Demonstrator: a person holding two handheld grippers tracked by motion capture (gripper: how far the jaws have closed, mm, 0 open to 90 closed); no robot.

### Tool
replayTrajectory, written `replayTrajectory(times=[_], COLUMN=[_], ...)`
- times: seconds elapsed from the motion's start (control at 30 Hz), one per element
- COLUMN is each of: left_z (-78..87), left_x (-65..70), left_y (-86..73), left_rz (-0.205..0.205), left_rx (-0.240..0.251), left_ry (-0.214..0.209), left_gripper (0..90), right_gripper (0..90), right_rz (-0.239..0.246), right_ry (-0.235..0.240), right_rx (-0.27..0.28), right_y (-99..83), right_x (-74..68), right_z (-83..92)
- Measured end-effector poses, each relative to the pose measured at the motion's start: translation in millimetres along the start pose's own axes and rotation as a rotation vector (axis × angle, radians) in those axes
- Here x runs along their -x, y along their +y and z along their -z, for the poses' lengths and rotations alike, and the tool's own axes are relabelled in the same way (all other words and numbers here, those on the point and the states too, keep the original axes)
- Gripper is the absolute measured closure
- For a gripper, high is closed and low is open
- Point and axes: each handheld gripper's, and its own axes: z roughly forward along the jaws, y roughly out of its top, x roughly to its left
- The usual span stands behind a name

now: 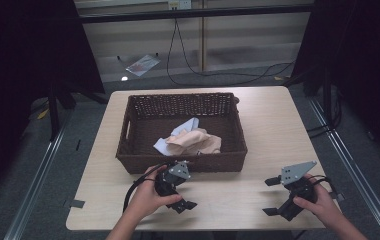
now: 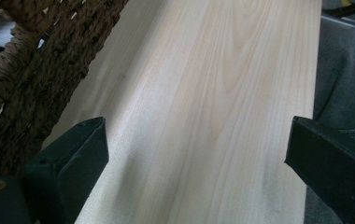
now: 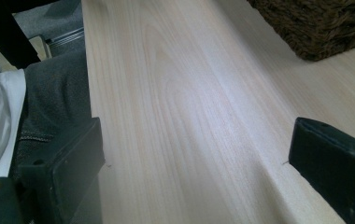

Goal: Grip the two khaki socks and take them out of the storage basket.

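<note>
Along the table's (image 1: pixel 258 125) near edge both grippers sit with jaws spread wide and nothing in them: left gripper (image 1: pixel 180 186) right up against the basket's (image 1: pixel 143 162) front wall, right gripper (image 1: pixel 276 196) toward the near right corner. Further back, the crumpled cloths (image 1: pixel 190 141) lie inside the basket, mid-table.

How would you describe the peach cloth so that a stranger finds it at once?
Start at the wooden table and find the dark woven basket in its middle. Inside, toward the near wall, lies the crumpled peach cloth. It rests on a pale blue cloth and is warmer in colour.
</note>
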Motion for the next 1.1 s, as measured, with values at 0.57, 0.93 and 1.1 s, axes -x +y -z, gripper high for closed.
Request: replayTrajectory(times=[0.57, 0.93, 1.1], left_z=[12.4, 23.6, 31.2], left_x=[-4.7, -6.8, -9.5], left_y=[14.5, 23.9, 30.1], left_rz=[0.025, 0.039, 0.049], left_rx=[-0.008, -0.051, -0.061], left_ry=[-0.044, -0.071, -0.098], left_gripper=[6.0, 6.0, 6.0], right_gripper=[3.1, 3.1, 3.1], right_rz=[-0.007, -0.011, -0.008], right_ry=[-0.003, 0.001, -0.002], right_rx=[0.004, 0.003, 0.003], right_y=[-1.3, -1.5, -1.5], right_x=[-0.3, -0.1, -0.1], right_z=[1.0, 0.3, 1.0])
